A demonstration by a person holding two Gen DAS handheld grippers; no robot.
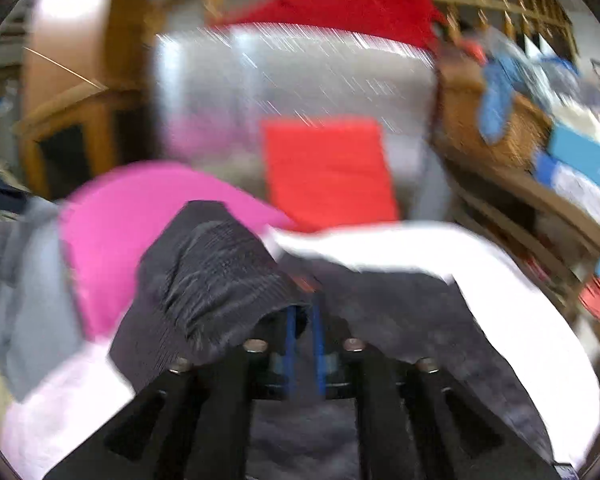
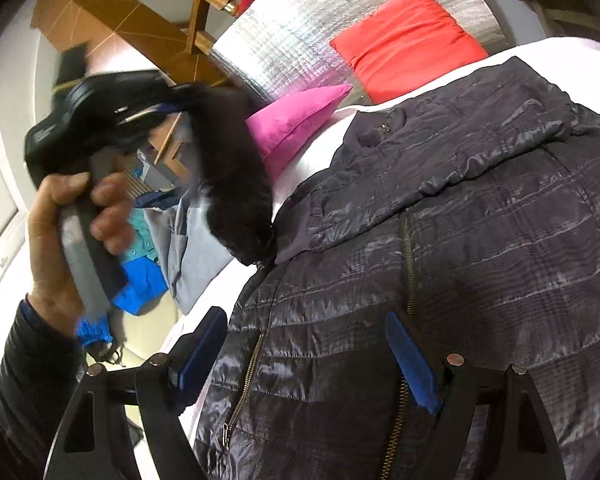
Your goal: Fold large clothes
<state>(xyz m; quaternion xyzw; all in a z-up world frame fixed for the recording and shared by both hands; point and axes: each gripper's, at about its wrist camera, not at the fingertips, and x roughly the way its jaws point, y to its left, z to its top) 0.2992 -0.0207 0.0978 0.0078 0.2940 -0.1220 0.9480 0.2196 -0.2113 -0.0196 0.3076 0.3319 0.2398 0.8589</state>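
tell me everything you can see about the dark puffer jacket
The dark puffer jacket is navy-black, shiny and quilted in horizontal bands, with brass zips down the front and at a pocket. It lies spread on the white bed cover, near the pink pillow. One sleeve is lifted off the bed, its end pinched in the left tongs. The right tongs hover open over the jacket's lower front, blue pads either side of the zip.

L wrist cam close over jacket point(image 1: 204, 264), R wrist cam looks across it, both face pillows
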